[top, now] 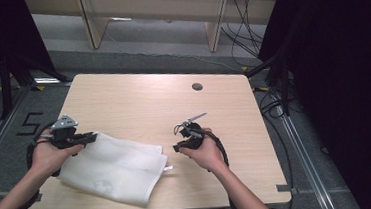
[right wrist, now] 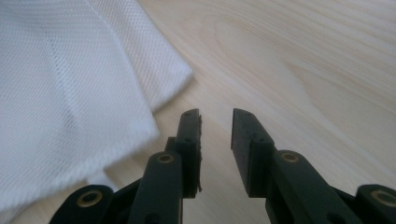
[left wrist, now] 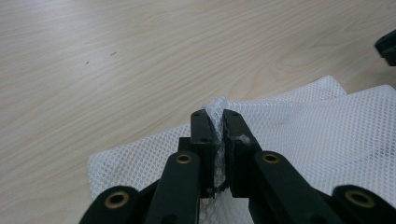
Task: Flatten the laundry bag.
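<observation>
A white mesh cloth [top: 116,170] lies folded on the near left part of the wooden table [top: 138,100]. My left gripper [top: 92,137] is shut on the cloth's far left edge; in the left gripper view a pinch of mesh [left wrist: 217,108] stands up between the closed jaws of that gripper [left wrist: 218,121]. My right gripper [top: 178,146] hovers just right of the cloth's right corner. In the right gripper view the right gripper [right wrist: 216,117] shows a narrow gap with nothing in it, and the cloth [right wrist: 70,88] lies to its left.
A small round dark grommet [top: 197,86] sits near the table's far edge. Black cables trail from both grippers and run over the floor at right. Wooden furniture legs stand beyond the table.
</observation>
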Available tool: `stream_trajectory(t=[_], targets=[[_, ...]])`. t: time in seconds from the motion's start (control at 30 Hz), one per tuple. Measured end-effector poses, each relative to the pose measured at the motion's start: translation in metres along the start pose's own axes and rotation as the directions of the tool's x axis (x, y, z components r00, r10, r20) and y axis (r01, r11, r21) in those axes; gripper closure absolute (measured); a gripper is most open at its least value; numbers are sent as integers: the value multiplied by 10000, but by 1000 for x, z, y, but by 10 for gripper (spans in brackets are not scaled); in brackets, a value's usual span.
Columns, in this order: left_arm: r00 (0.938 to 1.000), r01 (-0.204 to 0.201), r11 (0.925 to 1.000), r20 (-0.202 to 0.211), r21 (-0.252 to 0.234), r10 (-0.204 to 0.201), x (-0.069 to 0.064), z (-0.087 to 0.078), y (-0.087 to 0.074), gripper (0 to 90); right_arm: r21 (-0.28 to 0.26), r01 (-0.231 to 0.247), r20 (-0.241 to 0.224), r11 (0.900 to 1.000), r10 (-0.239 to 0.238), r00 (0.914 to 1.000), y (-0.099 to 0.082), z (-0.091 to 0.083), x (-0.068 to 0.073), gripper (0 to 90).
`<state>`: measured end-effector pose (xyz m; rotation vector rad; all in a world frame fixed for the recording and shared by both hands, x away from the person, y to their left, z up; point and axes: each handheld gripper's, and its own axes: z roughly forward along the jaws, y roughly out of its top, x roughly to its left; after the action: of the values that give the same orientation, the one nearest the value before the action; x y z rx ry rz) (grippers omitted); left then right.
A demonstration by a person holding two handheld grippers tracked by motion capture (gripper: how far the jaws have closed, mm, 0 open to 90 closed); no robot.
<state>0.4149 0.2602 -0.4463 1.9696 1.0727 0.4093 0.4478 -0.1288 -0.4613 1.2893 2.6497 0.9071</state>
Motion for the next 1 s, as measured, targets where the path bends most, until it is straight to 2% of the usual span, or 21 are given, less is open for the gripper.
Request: stream_trajectory(t=[0.07, 0.1, 0.13, 0.17, 0.2, 0.23, 0.33, 0.37, 0.43, 0.5, 0.67, 0.83, 0.93, 1.0], targets=[[9998, 173, 9998, 28, -118, -172, -3, 2, -1, 837, 125, 144, -87, 9998, -143, 9999, 7, 9, 6, 723], [9999, 5, 10000, 126, 50, -6, -2, 1, -1, 837, 171, 210, -101, 9996, -209, 9997, 9, 13, 8, 717], [9997, 204, 9998, 134, -88, -203, -5, 2, -2, 837, 236, 240, -97, 9994, -238, 9997, 12, 18, 11, 708], [9999, -8, 10000, 146, 19, 8, -4, 2, -2, 837, 287, 266, -153, 9992, -261, 9995, 13, 21, 13, 700], [9998, 150, 9998, 145, -92, -149, -6, 3, -2, 837, 304, 242, -141, 9992, -238, 9996, 14, 25, 15, 690], [9999, -27, 10000, 159, 32, 26, -6, 3, -2, 837, 325, 216, -169, 9992, -211, 9996, 16, 28, 17, 678], [9997, -40, 10000, 236, 55, 38, -8, 4, -1, 837, 447, 248, -144, 9987, -242, 9996, 18, 36, 20, 635], [9997, -109, 9999, 239, 54, 108, -8, 4, -1, 837, 493, 353, -114, 9982, -348, 9993, 19, 38, 21, 625], [9995, -164, 9998, 283, 111, 161, -9, 4, 0, 837, 526, 253, -28, 9983, -252, 9997, 20, 42, 24, 619], [9996, -6, 10000, 273, -56, 7, -11, 6, -1, 837, 527, 397, -29, 9978, -396, 9992, 21, 45, 24, 619], [9997, -101, 9999, 226, 24, 100, -11, 7, -1, 837, 663, 469, 75, 9967, -475, 9988, 21, 49, 27, 622], [9995, -142, 9999, 295, 76, 140, -11, 7, -2, 837, 821, 829, 170, 9932, -846, 9963, 18, 52, 27, 672], [9994, -198, 9998, 275, 76, 196, -11, 6, -1, 837, 943, 879, 279, 9917, -909, 9955, 18, 52, 29, 734], [9995, -160, 9999, 261, 46, 158, -12, 7, -1, 837, 1015, 1250, 301, 9870, -1287, 9912, 19, 52, 27, 792]])
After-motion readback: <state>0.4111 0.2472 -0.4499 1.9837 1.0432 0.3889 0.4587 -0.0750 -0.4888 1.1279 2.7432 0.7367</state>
